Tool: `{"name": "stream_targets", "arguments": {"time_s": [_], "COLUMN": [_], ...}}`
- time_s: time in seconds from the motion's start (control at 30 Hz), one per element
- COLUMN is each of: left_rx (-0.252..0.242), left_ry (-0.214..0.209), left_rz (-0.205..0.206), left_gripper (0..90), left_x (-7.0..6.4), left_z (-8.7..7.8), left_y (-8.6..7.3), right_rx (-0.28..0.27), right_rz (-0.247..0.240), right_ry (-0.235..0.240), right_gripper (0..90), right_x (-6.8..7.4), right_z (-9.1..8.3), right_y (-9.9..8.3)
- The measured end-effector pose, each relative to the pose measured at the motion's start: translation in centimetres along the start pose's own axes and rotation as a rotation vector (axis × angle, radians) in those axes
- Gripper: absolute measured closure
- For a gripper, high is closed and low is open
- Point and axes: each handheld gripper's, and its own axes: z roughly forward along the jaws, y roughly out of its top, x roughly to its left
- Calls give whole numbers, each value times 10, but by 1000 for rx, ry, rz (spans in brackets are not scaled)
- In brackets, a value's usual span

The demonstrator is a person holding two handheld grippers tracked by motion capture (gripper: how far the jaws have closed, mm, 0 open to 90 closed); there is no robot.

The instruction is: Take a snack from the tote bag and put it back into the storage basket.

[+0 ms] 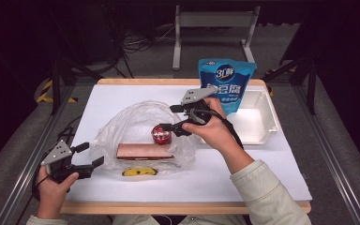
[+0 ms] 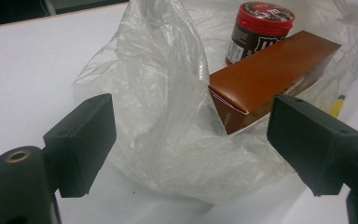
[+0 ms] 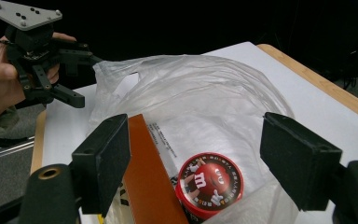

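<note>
A clear plastic bag (image 1: 131, 117) lies mid-table with its mouth open. Inside it are a red-lidded candy tub (image 1: 161, 134) and a long brown carton (image 1: 143, 151). My right gripper (image 1: 168, 117) hangs open just above the tub (image 3: 209, 184), with the carton (image 3: 144, 172) under its left jaw and the bag (image 3: 200, 93) spread beyond. My left gripper (image 1: 90, 154) stands open at the bag's left end. In the left gripper view its jaws (image 2: 191, 135) frame the crumpled bag film (image 2: 168, 116), without gripping it, and the carton's end (image 2: 270, 74) and the tub (image 2: 261, 28) lie beyond.
A yellow item (image 1: 139, 172) lies at the bag's front edge. A blue pouch (image 1: 227, 82) stands at the back of a white tray (image 1: 262, 126) at the table's right. The left gripper (image 3: 81, 77) and the hand holding it appear far off in the right gripper view.
</note>
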Motion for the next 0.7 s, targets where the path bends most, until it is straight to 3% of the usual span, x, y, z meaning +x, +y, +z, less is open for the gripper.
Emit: {"name": "stream_targets", "arguments": {"time_s": [0.27, 0.7], "left_rx": [-4, -4], "left_ry": [1, 1], "left_rz": [1, 2], "left_gripper": [162, 161], "left_x": [0, 0], "left_z": [0, 0], "left_y": [0, 0], "right_rx": [27, 71], "right_rz": [-13, -19], "right_ry": [23, 2], "right_gripper": [224, 219], "right_x": [5, 2], "right_z": [19, 40], "right_y": [1, -5]}}
